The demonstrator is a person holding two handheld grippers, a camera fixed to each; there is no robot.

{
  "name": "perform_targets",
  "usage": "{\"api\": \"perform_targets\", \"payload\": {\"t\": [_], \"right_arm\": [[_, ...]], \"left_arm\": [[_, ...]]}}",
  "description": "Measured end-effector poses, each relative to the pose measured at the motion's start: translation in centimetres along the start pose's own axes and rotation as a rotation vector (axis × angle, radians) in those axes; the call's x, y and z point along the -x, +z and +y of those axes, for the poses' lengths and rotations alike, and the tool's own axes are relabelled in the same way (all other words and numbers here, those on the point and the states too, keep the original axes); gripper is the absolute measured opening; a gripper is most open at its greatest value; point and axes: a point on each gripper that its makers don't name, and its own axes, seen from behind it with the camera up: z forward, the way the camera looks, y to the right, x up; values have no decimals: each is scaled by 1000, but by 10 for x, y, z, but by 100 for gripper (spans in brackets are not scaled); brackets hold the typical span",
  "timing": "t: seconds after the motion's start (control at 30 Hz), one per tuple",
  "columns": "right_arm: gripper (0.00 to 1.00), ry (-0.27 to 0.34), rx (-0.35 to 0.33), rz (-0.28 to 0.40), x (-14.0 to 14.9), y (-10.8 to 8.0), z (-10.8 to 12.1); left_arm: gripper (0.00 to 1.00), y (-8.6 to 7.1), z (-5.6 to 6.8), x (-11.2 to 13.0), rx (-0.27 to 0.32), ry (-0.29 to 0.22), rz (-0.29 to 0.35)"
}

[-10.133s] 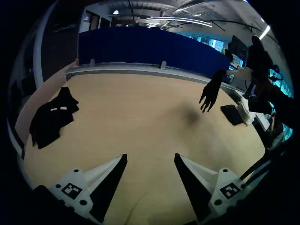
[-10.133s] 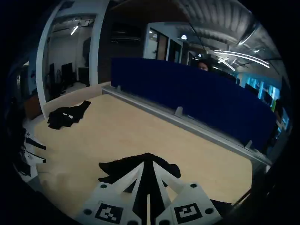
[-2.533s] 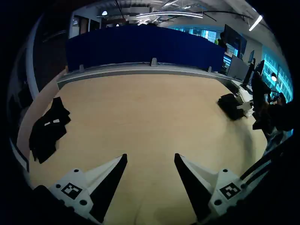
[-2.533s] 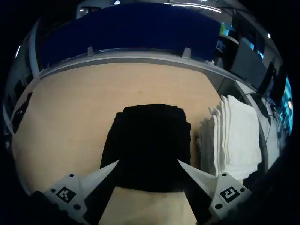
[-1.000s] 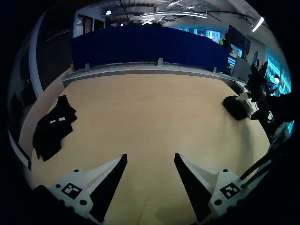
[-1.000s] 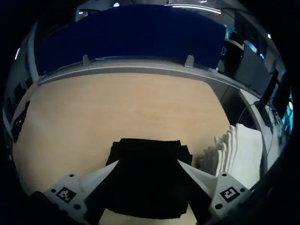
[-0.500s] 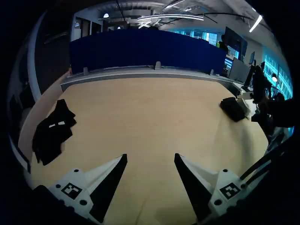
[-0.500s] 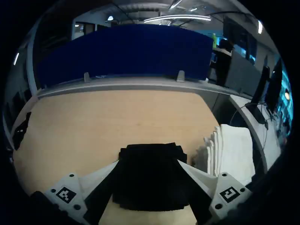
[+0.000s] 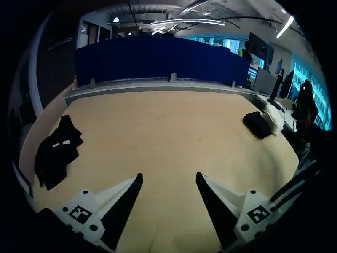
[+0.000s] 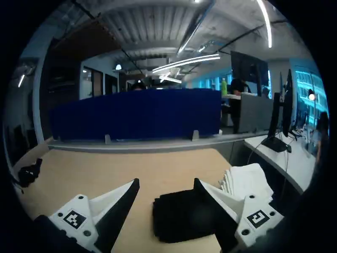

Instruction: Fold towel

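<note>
We hold the left gripper [image 9: 168, 173] and right gripper [image 10: 166, 179] released. The folded black towel [image 10: 183, 215] lies near, just left of the white towels [image 10: 247, 179].

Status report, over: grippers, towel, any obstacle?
Left gripper open, right gripper open, nothing held. Folded black towel lies on table beside white towel stack. Black cloth heap far aside, not in the way.
</note>
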Motion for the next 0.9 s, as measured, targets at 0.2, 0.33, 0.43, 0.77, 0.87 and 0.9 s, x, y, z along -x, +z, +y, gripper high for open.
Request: {"api": "perform_targets", "payload": {"t": [0.2, 0.33, 0.43, 0.77, 0.87, 0.9], "right_arm": [[100, -9, -21, 156, -47, -32, -29], [100, -47, -25, 186, -60, -45, -48], [100, -66, -31, 188, -64, -51, -61], [100, -76, -58, 179, -72, -65, -107], [100, -77, -64, 183, -74, -69, -120], [100, -78, -65, 184, -75, -70, -124]], "left_arm": [[93, -1, 0, -5, 7, 4, 16], [93, -1, -1, -9, 7, -1, 35], [93, -1, -4, -15, 1, -9, 57], [93, -7, -19, -60, -37, -3, 212], [93, -12, -27, -79, -62, -3, 277], [93, -13, -30, -85, -69, -3, 297]]}}
